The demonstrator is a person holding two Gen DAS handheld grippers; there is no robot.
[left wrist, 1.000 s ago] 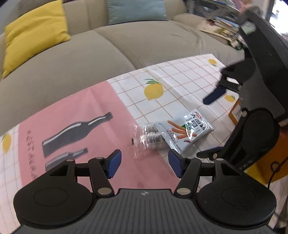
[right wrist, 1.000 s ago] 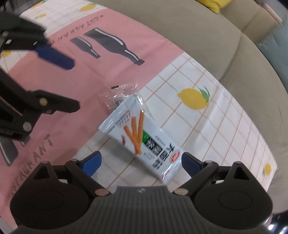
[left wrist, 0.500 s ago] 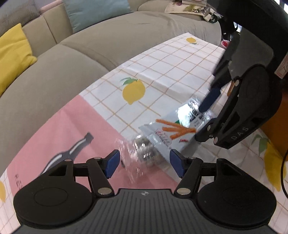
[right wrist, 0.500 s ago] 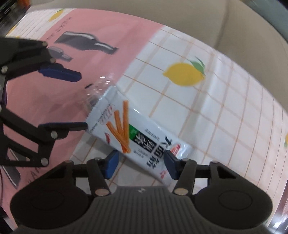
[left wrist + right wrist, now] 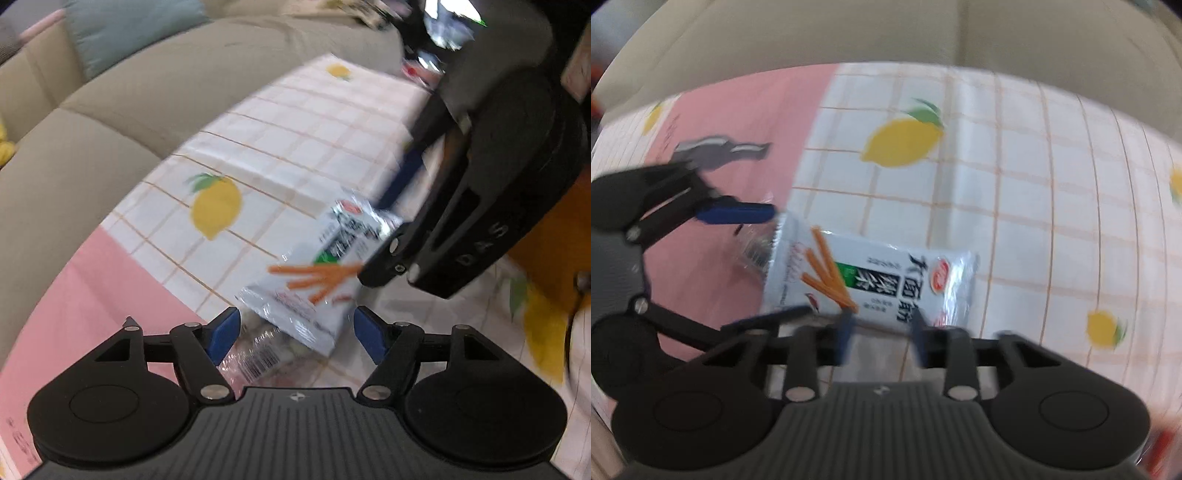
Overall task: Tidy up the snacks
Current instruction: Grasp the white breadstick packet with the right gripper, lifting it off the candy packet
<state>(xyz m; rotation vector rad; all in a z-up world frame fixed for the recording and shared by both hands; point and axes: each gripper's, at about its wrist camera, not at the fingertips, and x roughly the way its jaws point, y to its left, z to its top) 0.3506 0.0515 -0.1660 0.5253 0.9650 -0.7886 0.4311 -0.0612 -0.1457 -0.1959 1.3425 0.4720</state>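
Silver-white snack packet is seen lying flat on the lemon-print cloth of the surface, overlapping a clear wrapper near the pink panel. Left gripper jaws are opening wide, straddling both. Right gripper jaws, narrower, are opening at the packet's edge; no grip is established.

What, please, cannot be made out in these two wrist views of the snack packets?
- Clear packet: contents unreadable; the white packet overlaps it in both views, and glare blurs it.
- Right gripper: motion blur hides whether its opening jaws touch the white packet.
- Orange thing: cut off by the left view's right edge, behind the right gripper.
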